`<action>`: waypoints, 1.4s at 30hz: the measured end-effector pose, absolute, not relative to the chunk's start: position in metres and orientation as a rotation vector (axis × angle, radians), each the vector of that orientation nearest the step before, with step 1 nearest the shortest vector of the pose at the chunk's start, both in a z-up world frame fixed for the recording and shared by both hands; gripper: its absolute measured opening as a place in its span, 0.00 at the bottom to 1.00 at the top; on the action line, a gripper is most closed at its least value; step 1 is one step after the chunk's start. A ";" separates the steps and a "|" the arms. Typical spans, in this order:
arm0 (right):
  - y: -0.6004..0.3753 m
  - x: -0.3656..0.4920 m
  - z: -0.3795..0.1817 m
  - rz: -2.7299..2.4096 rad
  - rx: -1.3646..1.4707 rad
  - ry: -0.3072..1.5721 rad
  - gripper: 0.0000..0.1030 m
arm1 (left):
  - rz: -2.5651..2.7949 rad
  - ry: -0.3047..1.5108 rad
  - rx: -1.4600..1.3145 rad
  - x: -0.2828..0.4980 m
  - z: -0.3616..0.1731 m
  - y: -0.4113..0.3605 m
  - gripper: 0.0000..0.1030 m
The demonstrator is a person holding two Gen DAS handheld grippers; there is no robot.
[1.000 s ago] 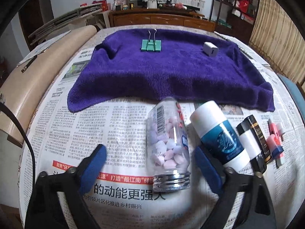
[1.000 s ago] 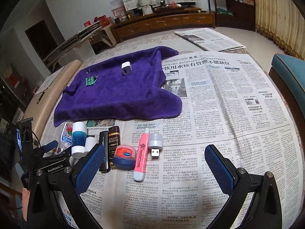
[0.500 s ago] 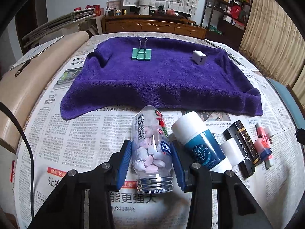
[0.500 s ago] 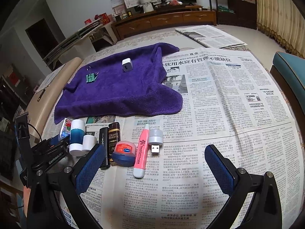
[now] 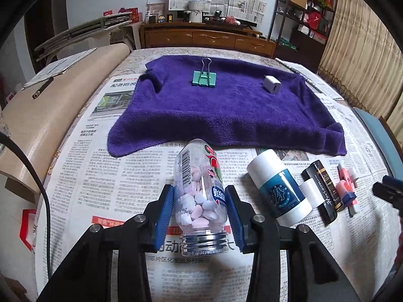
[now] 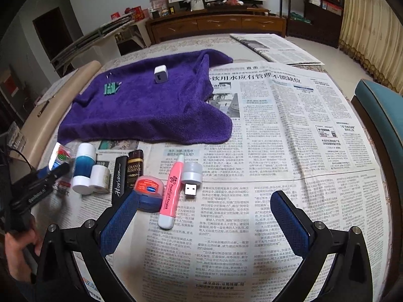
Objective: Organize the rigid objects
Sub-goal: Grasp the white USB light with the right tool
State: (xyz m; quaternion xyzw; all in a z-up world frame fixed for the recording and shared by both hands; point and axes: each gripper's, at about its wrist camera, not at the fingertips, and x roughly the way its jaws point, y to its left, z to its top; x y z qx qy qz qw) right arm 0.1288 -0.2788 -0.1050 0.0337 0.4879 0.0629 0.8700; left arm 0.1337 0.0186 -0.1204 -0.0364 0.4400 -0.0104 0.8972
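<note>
My left gripper [image 5: 199,209] is shut on a clear candy bottle [image 5: 200,191] with a silver threaded neck, held just above the newspaper. A purple towel [image 5: 226,110] lies beyond it, carrying a green binder clip [image 5: 204,78] and a white charger cube [image 5: 272,84]. My right gripper [image 6: 204,216] is open and empty over the newspaper. In front of it lie a pink tube [image 6: 171,191], a USB stick [image 6: 191,178], a red-lidded blue tin [image 6: 148,191], two dark tubes [image 6: 127,173] and a blue-and-white stick [image 6: 84,167].
Newspaper [image 6: 289,125] covers the table. A tan board [image 5: 42,115] lies along the left edge. A teal chair [image 6: 382,105] stands at the right. A wooden cabinet [image 5: 206,37] is behind the table.
My left gripper closed on the candy bottle and has lifted it slightly. The right gripper has stayed open and shifted a little forward toward the row of objects.
</note>
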 end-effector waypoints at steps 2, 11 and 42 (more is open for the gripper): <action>-0.280 0.131 -0.110 0.116 0.057 1.031 1.00 | -0.025 0.909 -0.082 0.133 -0.119 0.022 0.38; -0.284 0.145 -0.129 0.044 0.032 1.028 0.98 | -0.043 0.918 -0.107 0.137 -0.124 0.029 0.38; -0.255 0.158 -0.144 0.069 -0.049 0.952 0.45 | -0.100 0.925 -0.195 0.138 -0.121 0.040 0.38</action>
